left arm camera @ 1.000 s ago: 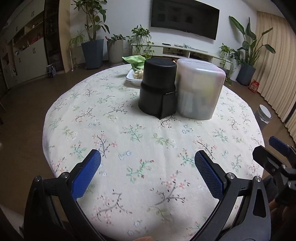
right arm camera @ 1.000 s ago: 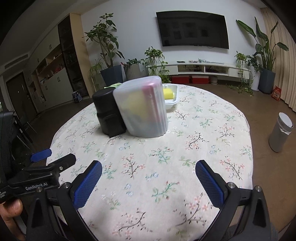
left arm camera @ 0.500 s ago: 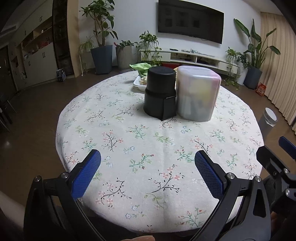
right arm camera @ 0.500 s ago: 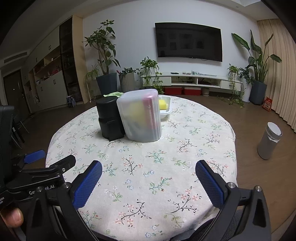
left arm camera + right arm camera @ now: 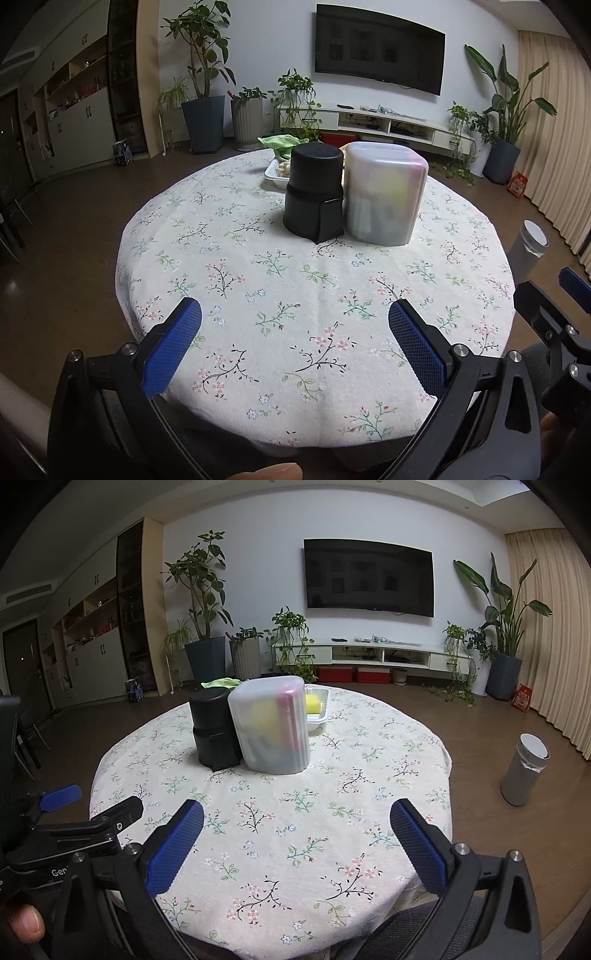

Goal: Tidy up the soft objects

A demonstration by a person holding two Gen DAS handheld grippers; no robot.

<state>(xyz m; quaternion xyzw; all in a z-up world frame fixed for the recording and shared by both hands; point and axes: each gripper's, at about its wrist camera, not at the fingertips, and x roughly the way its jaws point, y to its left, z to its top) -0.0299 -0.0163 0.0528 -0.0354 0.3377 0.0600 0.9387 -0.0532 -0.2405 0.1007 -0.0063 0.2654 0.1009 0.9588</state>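
A translucent lidded container [image 5: 384,194] [image 5: 271,725] with yellow and pink soft items inside stands mid-table beside a black cylindrical container [image 5: 314,194] [image 5: 214,729]. Behind them a white tray [image 5: 275,171] [image 5: 319,710] holds a yellow sponge [image 5: 313,703], and a green cloth [image 5: 280,142] [image 5: 221,682] lies behind it. My left gripper [image 5: 293,334] is open and empty above the table's near edge. My right gripper [image 5: 295,830] is open and empty, also at the near edge.
The round table [image 5: 240,273] has a floral cloth. A grey bin [image 5: 524,771] stands on the floor at the right. Potted plants and a TV cabinet line the far wall.
Both grippers have drawn back and risen from the table; the containers look smaller and farther away. Both stay open.
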